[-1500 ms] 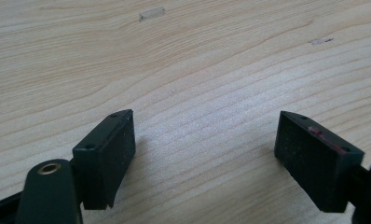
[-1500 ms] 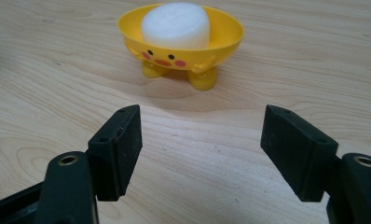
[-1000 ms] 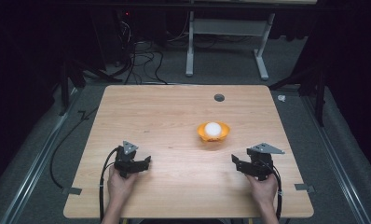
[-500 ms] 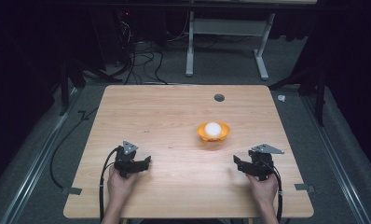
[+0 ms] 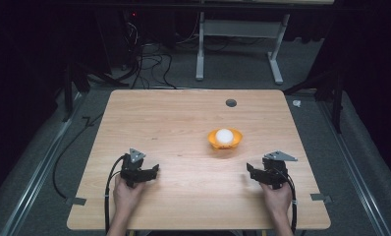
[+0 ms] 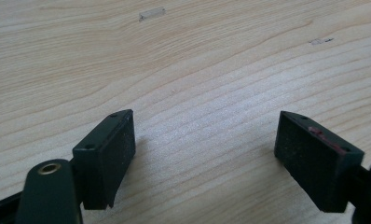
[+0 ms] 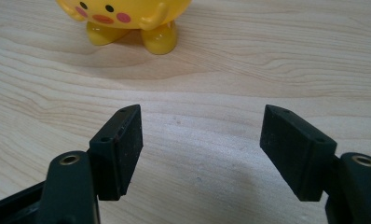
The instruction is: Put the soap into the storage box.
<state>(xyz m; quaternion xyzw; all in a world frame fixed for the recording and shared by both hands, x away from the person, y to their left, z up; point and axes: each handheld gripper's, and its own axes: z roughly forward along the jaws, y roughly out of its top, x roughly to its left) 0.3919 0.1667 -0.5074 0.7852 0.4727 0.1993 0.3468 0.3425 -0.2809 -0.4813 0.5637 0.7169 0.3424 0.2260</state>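
A yellow chick-shaped cup [image 5: 224, 139] with a white ball [image 5: 224, 135] in it stands right of the wooden table's [image 5: 183, 123] middle. In the right gripper view the cup's [image 7: 127, 18] painted face and two feet sit at the top edge, ahead of the jaws. My right gripper [image 5: 252, 172] [image 7: 201, 135] is held low near the front right, open and with nothing in it, a short way short of the cup. At the front left my left gripper [image 5: 152, 170] [image 6: 204, 135] is open over bare wood.
A dark round grommet hole [image 5: 231, 103] sits near the table's far edge. Small tape scraps [image 6: 152, 13] lie on the wood ahead of the left gripper. Cables [image 5: 144, 64] and a white desk frame [image 5: 237, 34] stand on the floor beyond the table.
My right gripper has drifted slightly toward the table's front edge. The left gripper, the cup and the ball have stayed put.
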